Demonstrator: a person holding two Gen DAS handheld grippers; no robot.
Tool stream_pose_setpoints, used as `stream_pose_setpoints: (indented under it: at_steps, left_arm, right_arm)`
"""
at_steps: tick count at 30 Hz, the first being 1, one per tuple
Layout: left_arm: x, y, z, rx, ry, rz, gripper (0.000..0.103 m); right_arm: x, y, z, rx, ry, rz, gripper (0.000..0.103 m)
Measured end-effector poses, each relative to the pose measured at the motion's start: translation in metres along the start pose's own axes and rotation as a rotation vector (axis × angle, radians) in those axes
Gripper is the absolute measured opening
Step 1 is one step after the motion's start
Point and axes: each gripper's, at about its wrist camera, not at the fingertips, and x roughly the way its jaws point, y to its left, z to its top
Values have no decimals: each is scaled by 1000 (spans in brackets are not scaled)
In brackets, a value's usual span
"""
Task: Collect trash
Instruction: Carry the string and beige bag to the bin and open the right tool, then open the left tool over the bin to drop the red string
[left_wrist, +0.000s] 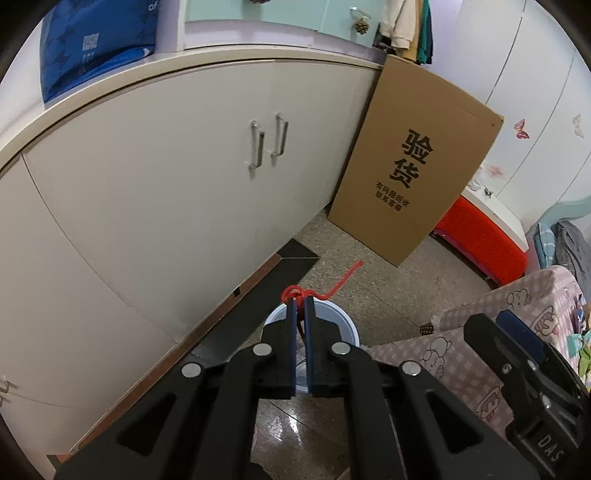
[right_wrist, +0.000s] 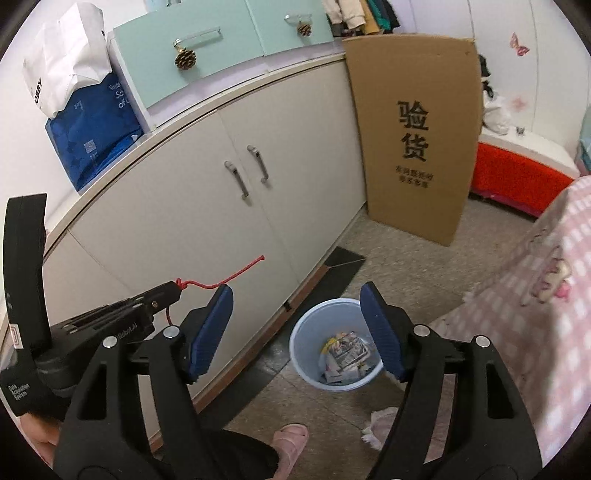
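Red cord (left_wrist: 300, 295) was pinched in the closed left gripper (left_wrist: 300, 306) above the bin (right_wrist: 334, 347); the right gripper (right_wrist: 297, 332) was spread, empty. If released off-centre, its trailing end could catch the rim.

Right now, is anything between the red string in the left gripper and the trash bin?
Nothing visible. The left gripper holds the red string above the blue bin, whose mouth is open. The right gripper is open and empty beside it.

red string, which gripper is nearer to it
Left. The left gripper is shut on the red string; the right gripper is open beside it, touching nothing.
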Motion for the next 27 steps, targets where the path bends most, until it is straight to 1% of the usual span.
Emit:
stream_pose_setpoints:
  at_steps: [9, 17, 21, 22, 23, 24, 25, 26, 27]
  left_arm:
    - [-7, -20, -2, 25, -8, -6, 4]
    - [5, -44, 7, 32, 2, -21, 4]
    - [11, -60, 12, 41, -16, -34, 6]
    - [14, -63, 13, 40, -15, -35, 8]
    - [17, -64, 14, 38, -10, -35, 14]
    - [22, -65, 14, 37, 8, -37, 41]
    - [25, -66, 14, 41, 18, -37, 70]
    - [26, -67, 12, 47, 17, -35, 73]
    - [25, -68, 10, 63, 6, -25, 73]
  right_arm:
    - [-24, -18, -3, 34, -35, -39, 74]
    - [-48, -42, 2, 83, -119, -90, 76]
    - [-49, -54, 5, 106, -139, -110, 77]
    - [-47, -58, 5, 115, -135, -114, 77]
    - [-45, -61, 5, 123, -130, -115, 77]
    - [-45, -63, 4, 129, -128, -116, 77]
    - [-43, -66, 3, 137, -124, -116, 77]
    - [-43, -68, 3, 141, -121, -116, 77]
    - [-43, -69, 2, 143, -118, -117, 77]
